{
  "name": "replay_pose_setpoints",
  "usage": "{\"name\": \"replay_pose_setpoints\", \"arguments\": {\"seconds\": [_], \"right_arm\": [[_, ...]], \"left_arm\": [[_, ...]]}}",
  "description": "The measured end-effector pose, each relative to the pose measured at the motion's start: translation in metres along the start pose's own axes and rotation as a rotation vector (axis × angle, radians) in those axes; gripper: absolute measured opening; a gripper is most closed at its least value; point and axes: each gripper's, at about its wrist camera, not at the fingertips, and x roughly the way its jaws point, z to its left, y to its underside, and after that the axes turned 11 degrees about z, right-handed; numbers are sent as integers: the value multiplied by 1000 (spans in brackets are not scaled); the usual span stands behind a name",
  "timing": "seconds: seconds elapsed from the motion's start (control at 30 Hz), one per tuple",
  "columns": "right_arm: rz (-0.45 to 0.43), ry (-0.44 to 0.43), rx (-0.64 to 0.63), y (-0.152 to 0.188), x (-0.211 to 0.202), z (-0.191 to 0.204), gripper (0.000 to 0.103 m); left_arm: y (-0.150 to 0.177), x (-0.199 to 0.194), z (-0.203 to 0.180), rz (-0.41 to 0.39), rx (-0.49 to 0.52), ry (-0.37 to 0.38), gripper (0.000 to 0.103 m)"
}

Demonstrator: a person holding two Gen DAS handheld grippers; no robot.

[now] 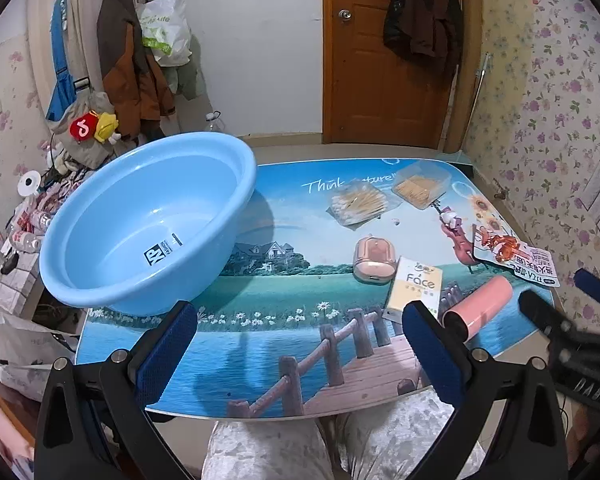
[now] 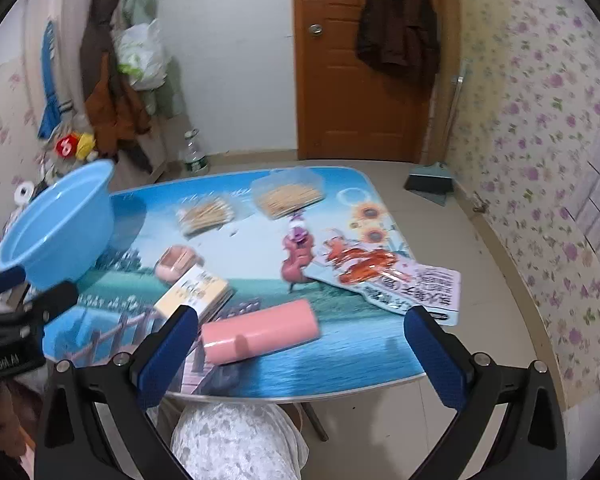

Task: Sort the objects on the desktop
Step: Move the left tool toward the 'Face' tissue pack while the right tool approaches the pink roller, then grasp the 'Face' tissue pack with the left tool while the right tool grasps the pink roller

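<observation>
Both jaws gape empty: the blue basin (image 1: 148, 224) waits as bin, loose items like the pink roller (image 2: 260, 332) right of it.

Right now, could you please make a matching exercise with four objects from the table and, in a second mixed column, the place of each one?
Objects:
1. blue basin
2. pink roller
3. snack packet
4. clear box of sticks

Places:
A. far edge of the table, toward the door
B. left end of the table, overhanging its edge
C. near edge, just ahead of the right gripper
D. right side, overhanging the edge beside the violin figure

Pairs: 1-B, 2-C, 3-D, 4-A
</observation>
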Motion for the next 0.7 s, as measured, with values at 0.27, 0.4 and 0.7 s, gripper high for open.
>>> {"name": "replay_pose_setpoints", "arguments": {"seconds": [0.27,0.4,0.7], "right_arm": [[57,-5,-83,8,30,12,103],[69,-11,-86,8,38,11,103],[93,-30,-127,6,54,13,103]], "left_arm": [[-2,6,1,9,1,1,103],[-2,13,0,20,1,3,103],[-4,33,-7,61,18,25,103]]}}
